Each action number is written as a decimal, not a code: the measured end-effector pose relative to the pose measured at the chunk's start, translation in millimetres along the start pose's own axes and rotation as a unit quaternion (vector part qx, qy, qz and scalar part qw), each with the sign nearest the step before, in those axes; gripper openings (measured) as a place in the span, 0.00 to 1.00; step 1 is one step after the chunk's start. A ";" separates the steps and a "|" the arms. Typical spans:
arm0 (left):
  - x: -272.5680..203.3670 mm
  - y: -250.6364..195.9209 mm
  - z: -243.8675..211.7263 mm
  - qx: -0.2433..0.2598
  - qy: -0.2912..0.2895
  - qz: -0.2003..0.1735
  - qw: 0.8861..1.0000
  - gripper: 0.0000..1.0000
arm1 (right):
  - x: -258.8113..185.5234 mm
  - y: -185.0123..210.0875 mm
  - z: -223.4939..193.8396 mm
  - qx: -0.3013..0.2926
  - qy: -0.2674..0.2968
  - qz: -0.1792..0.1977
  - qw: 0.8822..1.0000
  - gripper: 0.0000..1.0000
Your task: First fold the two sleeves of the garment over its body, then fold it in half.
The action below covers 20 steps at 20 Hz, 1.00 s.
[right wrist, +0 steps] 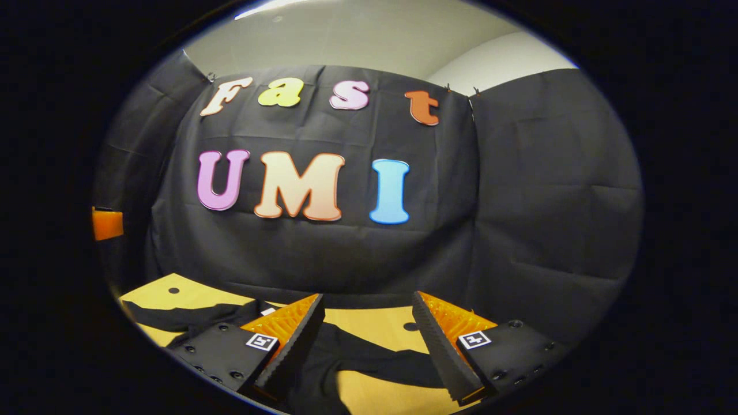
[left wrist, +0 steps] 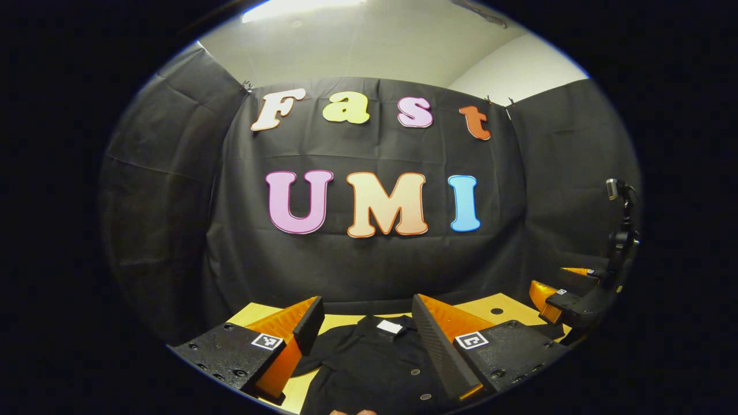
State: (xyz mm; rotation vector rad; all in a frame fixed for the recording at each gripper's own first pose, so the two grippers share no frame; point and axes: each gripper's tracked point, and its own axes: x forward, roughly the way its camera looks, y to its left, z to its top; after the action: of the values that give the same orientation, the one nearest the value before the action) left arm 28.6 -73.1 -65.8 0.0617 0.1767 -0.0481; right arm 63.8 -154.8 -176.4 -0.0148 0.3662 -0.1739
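On the pale wooden table (left wrist: 507,305) a black buttoned shirt (left wrist: 375,363) lies flat, sleeves apparently unfolded, both the left gripper (left wrist: 366,340) and right gripper (right wrist: 366,340) wide open above it, so a sleeve (right wrist: 369,357) likely needs pinching next.

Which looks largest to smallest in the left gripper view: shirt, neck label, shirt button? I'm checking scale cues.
1. Shirt, by far the largest.
2. Neck label.
3. Shirt button, smallest.
The button lies nearer the camera than the label, yet looks smaller.

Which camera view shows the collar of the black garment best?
The left gripper view: the collar with its white tag lies between the open left gripper. The right gripper view shows the garment, mostly a spread sleeve, under the open right gripper.
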 end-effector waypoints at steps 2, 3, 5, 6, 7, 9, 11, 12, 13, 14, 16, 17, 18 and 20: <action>6.0 -12.2 -5.5 0.000 0.010 -0.004 1.000 0.92 | 15.1 -25.4 -18.5 -0.002 0.018 -0.019 1.000 0.98; 8.5 -17.5 -8.1 -0.001 0.015 -0.005 1.000 0.92 | 21.7 -37.8 -28.1 -0.001 0.027 -0.028 0.999 0.98; 13.0 -27.3 -11.7 0.000 0.023 -0.006 1.000 0.92 | 33.5 -61.7 -49.7 0.008 0.052 -0.044 0.998 0.98; 16.0 -32.0 -13.3 0.002 0.026 -0.008 1.000 0.92 | 39.0 -72.6 -59.7 0.014 0.064 -0.051 0.997 0.98; 18.4 -36.4 -13.2 0.004 0.028 -0.009 1.000 0.92 | 45.1 -83.5 -72.1 0.020 0.078 -0.059 0.995 0.98; 23.1 -44.9 -15.4 0.010 0.032 -0.013 0.999 0.92 | 55.2 -105.4 -97.0 0.031 0.113 -0.079 0.990 0.98; 26.6 -54.1 -17.5 0.015 0.036 -0.018 0.999 0.92 | 64.4 -126.5 -123.1 0.038 0.145 -0.098 0.984 0.98; 27.5 -57.7 -19.2 0.017 0.039 -0.020 0.999 0.92 | 66.9 -138.1 -137.8 0.037 0.163 -0.110 0.980 0.99; 29.6 -61.5 -20.2 0.019 0.042 -0.022 0.999 0.92 | 68.3 -148.8 -153.8 0.039 0.181 -0.118 0.976 0.99; 30.2 -64.9 -22.3 0.020 0.045 -0.022 0.999 0.92 | 68.4 -159.4 -168.1 0.043 0.201 -0.128 0.970 0.99; 31.7 -70.9 -25.2 0.022 0.051 -0.023 0.998 0.92 | 69.4 -175.5 -197.2 0.058 0.251 -0.147 0.955 0.98; 31.7 -73.4 -25.8 0.023 0.054 -0.023 0.998 0.92 | 74.8 -178.4 -207.7 0.070 0.269 -0.157 0.948 0.99; 32.5 -77.0 -27.1 0.024 0.057 -0.025 0.998 0.92 | 79.2 -179.9 -218.9 0.081 0.291 -0.164 0.939 1.00; 33.3 -83.9 -28.7 0.025 0.060 -0.028 0.997 0.92 | 88.1 -185.0 -234.9 0.099 0.324 -0.180 0.924 1.00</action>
State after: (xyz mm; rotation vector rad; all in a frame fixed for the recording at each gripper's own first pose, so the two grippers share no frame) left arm 51.9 -156.3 -104.7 0.1098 0.2978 -0.1052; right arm 30.0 -348.1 -418.6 0.1817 1.0079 -0.5856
